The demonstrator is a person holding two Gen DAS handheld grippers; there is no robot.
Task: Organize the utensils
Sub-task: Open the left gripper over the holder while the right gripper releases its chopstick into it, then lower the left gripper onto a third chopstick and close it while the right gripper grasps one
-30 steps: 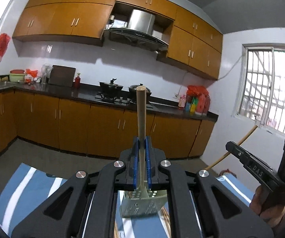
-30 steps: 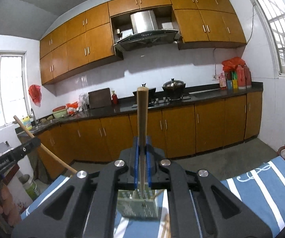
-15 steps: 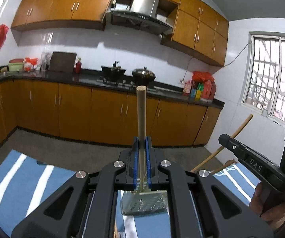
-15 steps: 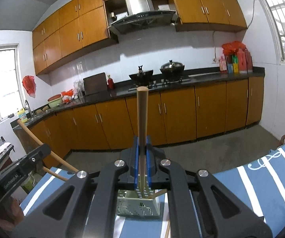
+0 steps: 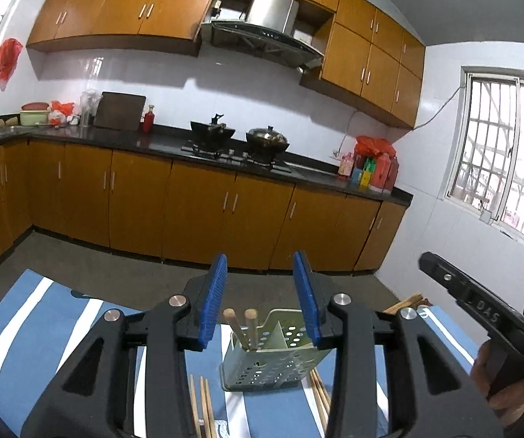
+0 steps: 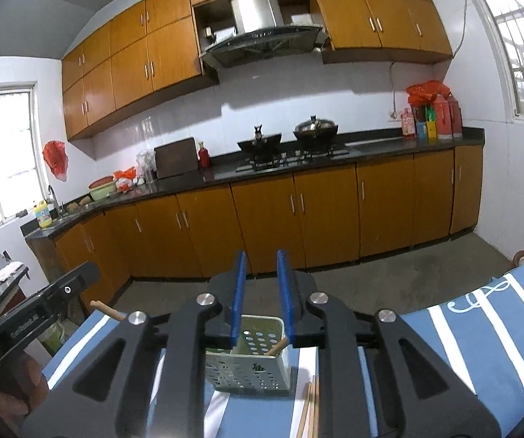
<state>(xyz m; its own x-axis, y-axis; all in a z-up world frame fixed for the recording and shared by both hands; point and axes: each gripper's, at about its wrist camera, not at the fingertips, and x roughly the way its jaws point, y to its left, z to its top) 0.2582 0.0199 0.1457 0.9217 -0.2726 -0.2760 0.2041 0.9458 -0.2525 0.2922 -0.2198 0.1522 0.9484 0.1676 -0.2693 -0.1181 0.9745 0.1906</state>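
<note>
A pale green perforated utensil holder point(image 5: 273, 359) stands on the blue-and-white striped cloth point(image 5: 24, 328). My left gripper point(image 5: 260, 301) hovers just above and before it, its jaws opening, with nothing pressed between the blue pads point(image 5: 214, 303). Two wooden chopsticks point(image 5: 240, 325) stand in the holder's left compartment. In the right wrist view the holder point(image 6: 251, 365) lies below my right gripper point(image 6: 262, 294), whose jaws are also opening and bare. A chopstick point(image 6: 278, 346) leans inside the holder.
Loose chopsticks lie on the cloth beside the holder point(image 5: 201, 401) point(image 5: 320, 394) point(image 6: 309, 408). More chopstick ends point(image 5: 408, 300) show at the table's far right. A hand point(image 5: 495, 376) carries the other gripper's housing point(image 5: 473, 303). Kitchen cabinets point(image 5: 203, 211) stand beyond the floor.
Both grippers were shut on upright chopsticks; now both stand open and the chopsticks sit in the holder. Both hands have sunk toward the holder.
</note>
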